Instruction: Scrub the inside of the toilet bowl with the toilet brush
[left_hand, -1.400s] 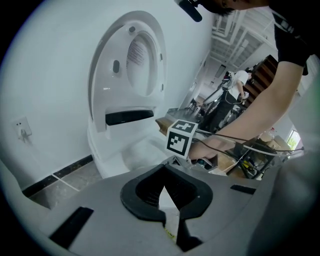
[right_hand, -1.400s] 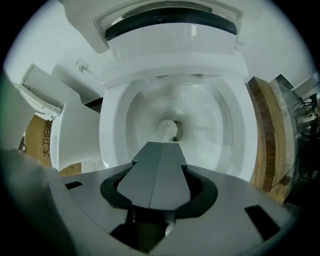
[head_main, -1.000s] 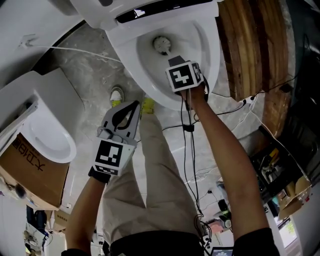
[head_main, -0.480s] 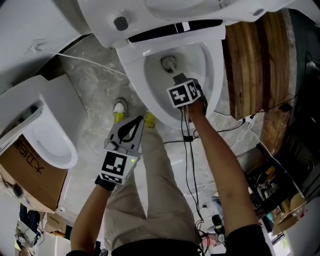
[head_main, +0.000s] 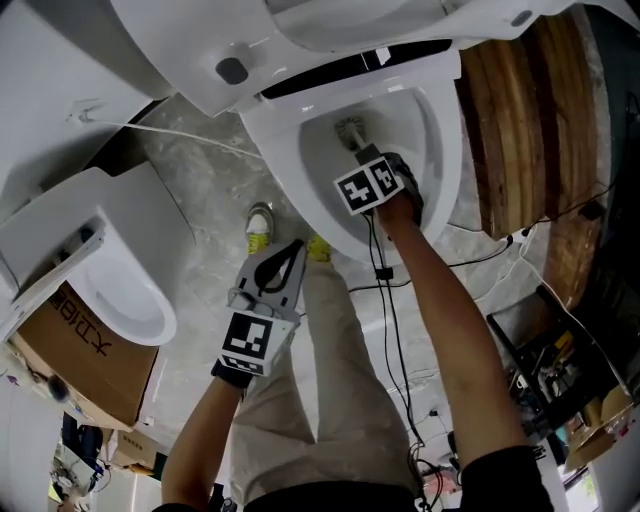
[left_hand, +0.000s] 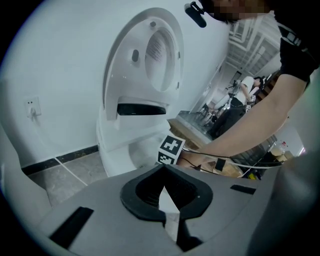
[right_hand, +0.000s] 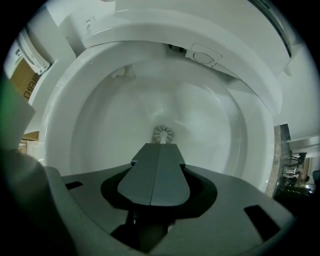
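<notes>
A white toilet bowl (head_main: 445, 140) stands at the top of the head view with its lid (left_hand: 150, 55) raised. My right gripper (head_main: 360, 155) reaches down into the bowl, shut on the toilet brush handle. The white round brush head (head_main: 348, 130) lies low in the bowl near the drain. In the right gripper view the brush head (right_hand: 163, 134) shows just past my right gripper (right_hand: 159, 146), against the wet bowl wall (right_hand: 100, 115). My left gripper (head_main: 292, 250) hangs outside the bowl, above the person's leg, shut and empty. The left gripper (left_hand: 163, 169) faces the toilet.
A second white fixture (head_main: 100, 270) and a cardboard box (head_main: 85, 350) are at the left. Wooden boards (head_main: 530, 110) lie right of the toilet. Cables (head_main: 385, 290) trail along the right arm over the floor. The person's shoes (head_main: 260, 222) stand close to the bowl's base.
The head view has shifted, so the toilet sits lower and further right. My right gripper stays in the bowl with the brush. The left gripper has drifted right, still shut.
</notes>
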